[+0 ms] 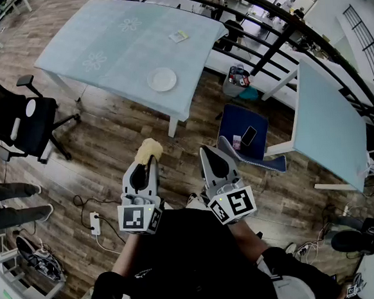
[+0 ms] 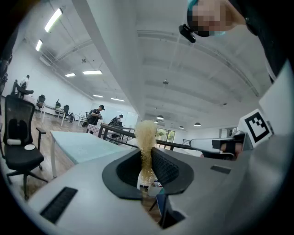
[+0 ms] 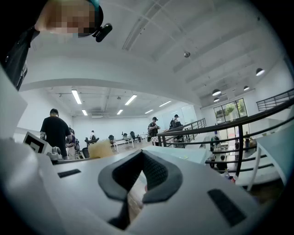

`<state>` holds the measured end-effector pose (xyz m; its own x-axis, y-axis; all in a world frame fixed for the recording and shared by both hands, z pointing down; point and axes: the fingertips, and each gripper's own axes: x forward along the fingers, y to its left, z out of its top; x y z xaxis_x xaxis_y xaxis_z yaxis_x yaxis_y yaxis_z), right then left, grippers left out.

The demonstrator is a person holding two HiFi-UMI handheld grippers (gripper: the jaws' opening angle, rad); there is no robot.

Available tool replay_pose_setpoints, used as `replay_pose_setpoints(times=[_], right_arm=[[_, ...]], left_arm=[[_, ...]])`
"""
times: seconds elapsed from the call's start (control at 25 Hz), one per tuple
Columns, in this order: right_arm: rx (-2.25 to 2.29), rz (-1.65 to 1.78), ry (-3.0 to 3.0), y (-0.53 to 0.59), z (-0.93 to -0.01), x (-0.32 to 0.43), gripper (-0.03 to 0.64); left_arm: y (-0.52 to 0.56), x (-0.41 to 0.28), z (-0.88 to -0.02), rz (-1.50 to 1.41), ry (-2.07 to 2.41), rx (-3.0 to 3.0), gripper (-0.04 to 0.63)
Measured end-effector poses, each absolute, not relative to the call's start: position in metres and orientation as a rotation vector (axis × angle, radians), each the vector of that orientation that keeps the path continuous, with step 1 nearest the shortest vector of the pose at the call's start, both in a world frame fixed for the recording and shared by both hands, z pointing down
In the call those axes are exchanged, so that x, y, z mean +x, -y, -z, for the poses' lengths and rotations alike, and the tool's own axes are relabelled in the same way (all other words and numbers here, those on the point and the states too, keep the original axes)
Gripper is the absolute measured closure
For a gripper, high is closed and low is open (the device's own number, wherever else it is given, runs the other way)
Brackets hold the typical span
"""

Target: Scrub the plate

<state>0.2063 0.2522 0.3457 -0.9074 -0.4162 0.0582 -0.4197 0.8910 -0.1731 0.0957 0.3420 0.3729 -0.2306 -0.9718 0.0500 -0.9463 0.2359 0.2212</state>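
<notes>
Scrubbing has not begun, I judge: the white plate (image 1: 162, 79) lies untouched on the far surface (image 1: 95, 43), well apart from the 2 tools held near the body, the left tool (image 1: 150, 161) clamped on a yellow sponge (image 1: 147, 147), the right tool (image 1: 207, 153) closed on nothing.

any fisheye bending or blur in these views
Head view: strong fisheye, the pale blue table bows at its edges; the round white plate is sharp. Left gripper view: dark rounded corners, the fluffy yellow sponge looks soft up close. Right gripper view: same dark corners, ceiling strip lights glare mildly.
</notes>
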Motion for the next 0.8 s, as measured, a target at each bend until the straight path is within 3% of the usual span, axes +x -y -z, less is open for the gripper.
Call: replay_pose_setpoints(times=[0.28, 0.8], right_arm=[[0.611, -0.303, 2.991, -0.26, -0.36, 0.305, 0.614], [0.481, -0.235, 3.07, -0.301, -0.341, 0.322, 0.614]], left_arm=[[-0.372, 0.203, -0.38, 0.192, 2.345, 1.745, 0.531], [-0.407, 0.221, -0.352, 0.164, 2.5, 1.692, 0.531]])
